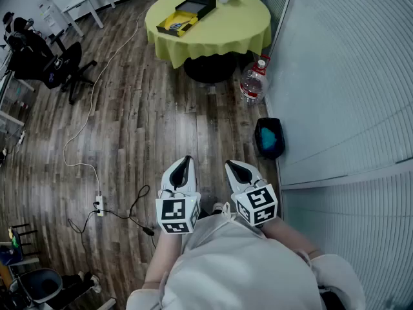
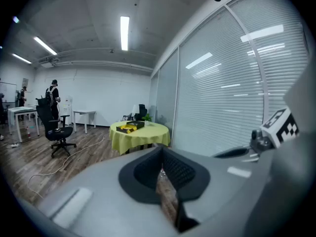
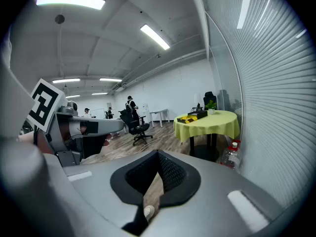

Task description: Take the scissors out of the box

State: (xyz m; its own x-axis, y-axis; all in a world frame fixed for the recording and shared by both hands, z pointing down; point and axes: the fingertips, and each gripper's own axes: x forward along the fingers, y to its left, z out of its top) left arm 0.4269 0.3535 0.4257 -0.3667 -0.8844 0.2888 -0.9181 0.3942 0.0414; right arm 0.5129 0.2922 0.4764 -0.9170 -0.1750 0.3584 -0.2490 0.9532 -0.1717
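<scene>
A round table with a yellow cloth (image 1: 226, 28) stands far ahead across the wooden floor. On it lie a black box (image 1: 197, 5) and, beside it, a yellow tray (image 1: 176, 23) with a small dark thing in it, too small to make out. The same box (image 2: 129, 127) shows small in the left gripper view, and the box (image 3: 193, 116) shows again in the right gripper view. My left gripper (image 1: 187, 160) and right gripper (image 1: 230, 165) are held close to my body, side by side, both shut and empty, pointing toward the table.
A large water bottle (image 1: 253, 82) stands at the table's foot and a black bin (image 1: 269, 137) stands against the blind-covered glass wall (image 1: 342, 76) on my right. A black office chair (image 1: 64, 66) and a cable with a power strip (image 1: 99, 204) lie to the left.
</scene>
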